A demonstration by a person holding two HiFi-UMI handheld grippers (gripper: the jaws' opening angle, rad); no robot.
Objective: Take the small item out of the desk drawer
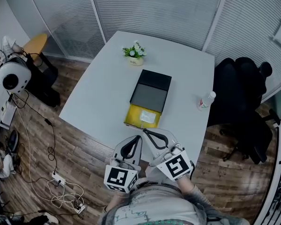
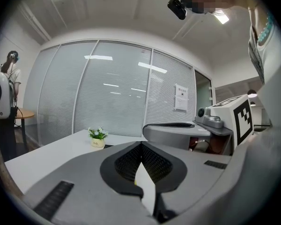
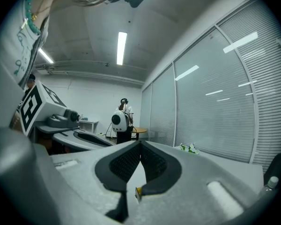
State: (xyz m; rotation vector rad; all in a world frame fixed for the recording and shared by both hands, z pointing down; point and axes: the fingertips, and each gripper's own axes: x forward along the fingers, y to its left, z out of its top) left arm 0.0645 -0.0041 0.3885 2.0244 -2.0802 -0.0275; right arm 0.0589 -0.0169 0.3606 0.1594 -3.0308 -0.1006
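Note:
A dark drawer unit lies in the middle of the white table. Its yellow drawer is pulled out toward me, and a small white item lies inside it. My left gripper and right gripper hover side by side over the table's near edge, just short of the drawer's front. Both are shut with nothing between the jaws. In the left gripper view the left gripper's tips meet. The right gripper's tips meet the same way in its own view.
A small flower pot stands at the far side of the table and a plastic bottle near its right edge. A black office chair is on the right. Cables and a white round device are on the left.

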